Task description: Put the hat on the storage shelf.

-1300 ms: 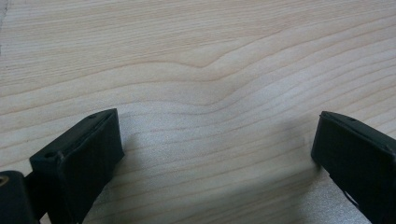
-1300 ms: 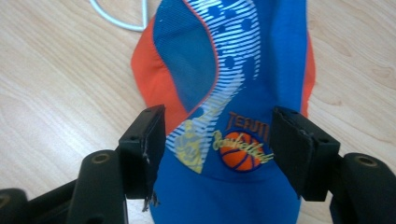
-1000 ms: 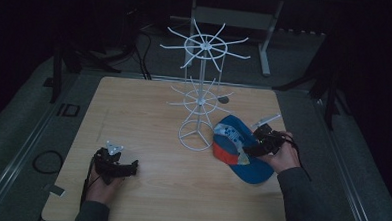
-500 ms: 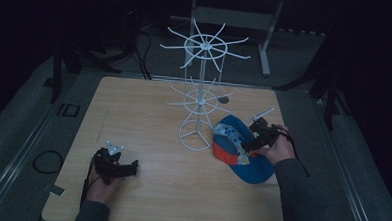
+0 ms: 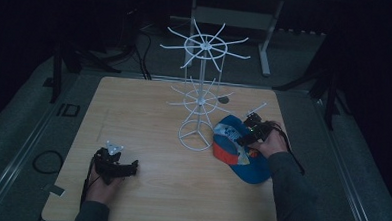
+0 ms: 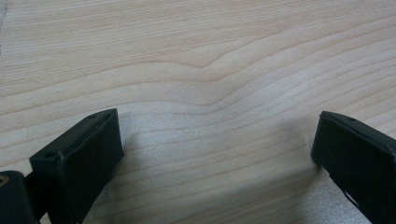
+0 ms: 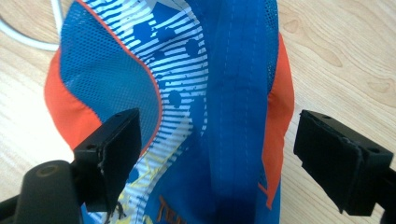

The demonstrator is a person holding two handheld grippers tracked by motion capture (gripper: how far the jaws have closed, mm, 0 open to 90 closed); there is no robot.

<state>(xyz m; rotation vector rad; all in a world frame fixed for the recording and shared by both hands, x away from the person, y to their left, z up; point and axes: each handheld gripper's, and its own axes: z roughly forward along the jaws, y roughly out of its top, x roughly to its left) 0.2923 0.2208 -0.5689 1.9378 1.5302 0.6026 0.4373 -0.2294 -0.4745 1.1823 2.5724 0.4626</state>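
Observation:
A blue and orange cap point(image 5: 239, 152) with white stripes lies on the wooden table point(image 5: 149, 108), right of the white wire rack point(image 5: 201, 90). My right gripper point(image 5: 247, 134) hovers over the cap's crown, open. In the right gripper view the cap point(image 7: 219, 93) lies between and beyond the two wide-apart fingers point(image 7: 112, 149), which do not touch it. My left gripper point(image 5: 124, 168) rests low over the table's near left part, open. Bare wood point(image 6: 210, 93) lies between its fingers point(image 6: 84, 158) in the left gripper view.
The rack's round base ring point(image 5: 195, 138) sits just left of the cap, and its white wire point(image 7: 28, 37) shows in the right gripper view. A small dark disc point(image 5: 223, 99) lies behind the rack. The table's right edge point(image 5: 294, 160) is close to my right hand.
My right gripper has moved a little left and away from me over the cap. The left gripper has stayed still.

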